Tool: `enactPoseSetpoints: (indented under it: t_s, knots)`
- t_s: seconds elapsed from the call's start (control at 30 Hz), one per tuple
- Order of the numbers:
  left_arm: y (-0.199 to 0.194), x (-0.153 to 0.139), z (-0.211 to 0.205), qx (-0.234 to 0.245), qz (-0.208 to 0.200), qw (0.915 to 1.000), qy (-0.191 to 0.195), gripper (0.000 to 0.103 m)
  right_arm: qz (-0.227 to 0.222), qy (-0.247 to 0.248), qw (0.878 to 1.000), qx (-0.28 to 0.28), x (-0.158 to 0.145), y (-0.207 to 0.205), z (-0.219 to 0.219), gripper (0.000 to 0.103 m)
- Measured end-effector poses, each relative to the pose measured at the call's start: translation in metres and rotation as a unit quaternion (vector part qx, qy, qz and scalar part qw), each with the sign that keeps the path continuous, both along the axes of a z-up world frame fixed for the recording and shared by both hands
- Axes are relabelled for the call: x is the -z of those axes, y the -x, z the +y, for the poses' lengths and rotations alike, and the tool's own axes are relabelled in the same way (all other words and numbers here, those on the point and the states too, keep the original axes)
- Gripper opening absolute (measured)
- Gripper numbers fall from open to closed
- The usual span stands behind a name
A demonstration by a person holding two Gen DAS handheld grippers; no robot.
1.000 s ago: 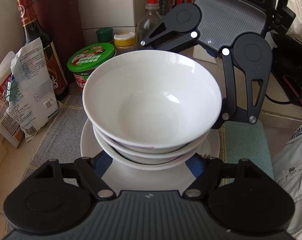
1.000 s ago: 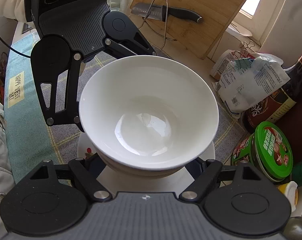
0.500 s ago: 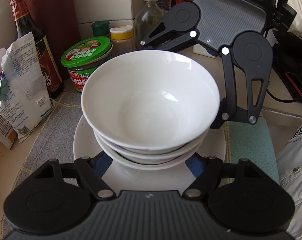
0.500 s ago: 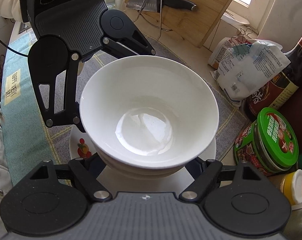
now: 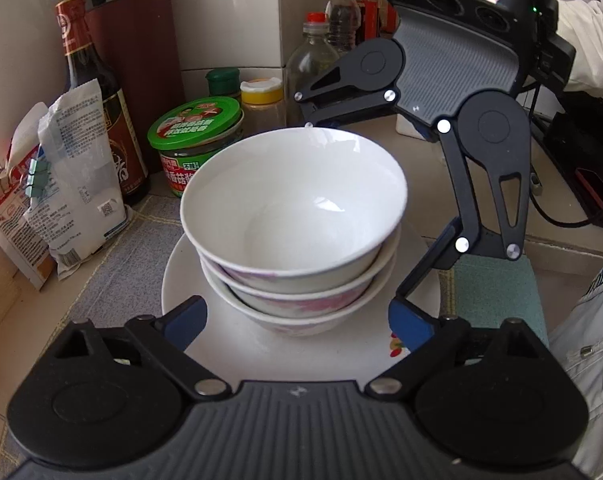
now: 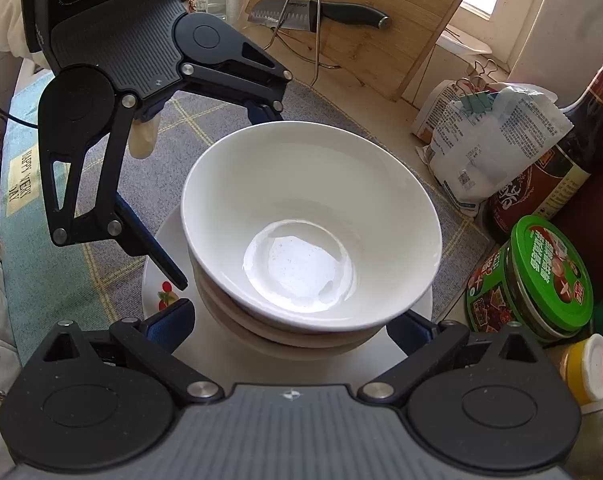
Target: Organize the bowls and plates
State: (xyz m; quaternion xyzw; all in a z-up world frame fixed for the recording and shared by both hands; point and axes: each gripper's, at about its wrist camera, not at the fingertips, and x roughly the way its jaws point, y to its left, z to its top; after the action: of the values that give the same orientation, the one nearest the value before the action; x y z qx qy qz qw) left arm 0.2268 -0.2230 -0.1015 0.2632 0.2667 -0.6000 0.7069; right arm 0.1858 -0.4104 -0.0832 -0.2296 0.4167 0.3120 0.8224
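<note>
Three white bowls (image 5: pixel 293 208) sit nested on a white plate (image 5: pixel 261 348), which lies on a grey checked mat (image 5: pixel 113 280). My left gripper (image 5: pixel 297 318) straddles the near side of the stack. Its jaws are opening and its blue pads (image 5: pixel 189 316) stand clear of the bowls, over the plate. My right gripper (image 5: pixel 357 208) faces it from the far side. In the right wrist view the bowls (image 6: pixel 309 216) and the plate (image 6: pixel 217 344) lie between the right gripper (image 6: pixel 289 324) fingers. Those jaws are opening too, touching nothing. The left gripper (image 6: pixel 219 196) is opposite.
A green-lidded jar (image 5: pixel 197 128), a dark sauce bottle (image 5: pixel 89 92), a clipped paper bag (image 5: pixel 73 176), a knife block (image 5: pixel 137 40) and several bottles crowd the wall. A cutting board with a knife (image 6: pixel 341 12) leans behind. A teal cloth (image 5: pixel 497 292) lies beside the mat.
Both grippers' jaws have spread wide, away from the base of the bowl stack and the plate. The stack now appears a little smaller and farther off in both views.
</note>
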Motion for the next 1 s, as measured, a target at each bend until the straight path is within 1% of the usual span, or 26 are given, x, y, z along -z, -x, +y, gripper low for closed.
enactPoseSetpoints:
  t_s: [0.13,0.23,0.27,0.3,0.4,0.5,0.57,0.6,0.63,0.67,0.7,0.73,0.77,0.8,0.83,0.9,0.93,1.0]
  knots:
    - [0.009,-0.005,0.021,-0.041,-0.015,0.9989,0.019,0.097,-0.009,-0.006,1.000,0.023,-0.008,0.006,-0.001,0.103]
    - [0.019,-0.013,0.039,-0.076,-0.022,0.9958,0.046,0.097,-0.019,-0.001,0.998,0.054,-0.014,0.015,0.004,0.103]
    - [0.023,-0.016,0.048,-0.091,-0.024,0.9937,0.060,0.099,-0.024,0.000,0.998,0.065,-0.017,0.021,0.007,0.103]
    - [0.026,-0.019,0.053,-0.102,-0.026,0.9920,0.070,0.102,-0.031,0.000,0.997,0.076,-0.020,0.026,0.010,0.103]
    - [0.039,-0.028,0.075,-0.132,-0.023,0.9840,0.118,0.102,-0.043,0.013,0.992,0.121,-0.030,0.044,0.024,0.103]
    - [0.052,-0.038,0.095,-0.156,-0.025,0.9741,0.162,0.102,-0.053,0.018,0.981,0.184,-0.040,0.063,0.039,0.103]
    - [0.063,-0.043,0.108,-0.186,-0.045,0.9622,0.194,0.102,-0.062,0.003,0.967,0.246,-0.047,0.075,0.048,0.103]
    - [0.068,-0.046,0.112,-0.203,-0.058,0.9571,0.198,0.102,-0.063,-0.005,0.957,0.282,-0.050,0.079,0.053,0.103]
    - [0.072,-0.048,0.112,-0.223,-0.069,0.9538,0.189,0.102,-0.065,-0.012,0.945,0.322,-0.052,0.085,0.058,0.103]
    - [0.076,-0.050,0.111,-0.244,-0.080,0.9520,0.167,0.102,-0.069,-0.017,0.933,0.353,-0.054,0.090,0.064,0.103]
    - [0.079,-0.052,0.108,-0.264,-0.090,0.9505,0.138,0.102,-0.075,-0.021,0.921,0.383,-0.056,0.095,0.070,0.103]
    - [0.082,-0.053,0.106,-0.287,-0.096,0.9470,0.109,0.102,-0.079,-0.028,0.911,0.404,-0.057,0.099,0.075,0.103]
    - [0.085,-0.053,0.108,-0.302,-0.095,0.9438,0.093,0.102,-0.083,-0.039,0.897,0.432,-0.057,0.106,0.080,0.103]
    - [0.089,-0.054,0.111,-0.314,-0.094,0.9405,0.091,0.102,-0.087,-0.050,0.885,0.456,-0.057,0.112,0.084,0.103]
    - [0.094,-0.056,0.115,-0.321,-0.089,0.9379,0.097,0.102,-0.086,-0.063,0.873,0.475,-0.056,0.117,0.088,0.103]
    - [0.101,-0.059,0.125,-0.322,-0.066,0.9378,0.110,0.102,-0.083,-0.085,0.857,0.502,-0.054,0.128,0.095,0.103]
    - [0.104,-0.061,0.127,-0.322,-0.055,0.9383,0.113,0.102,-0.084,-0.088,0.850,0.512,-0.054,0.134,0.099,0.103]
    - [0.109,-0.064,0.131,-0.325,-0.043,0.9380,0.112,0.102,-0.091,-0.079,0.842,0.526,-0.054,0.142,0.108,0.103]
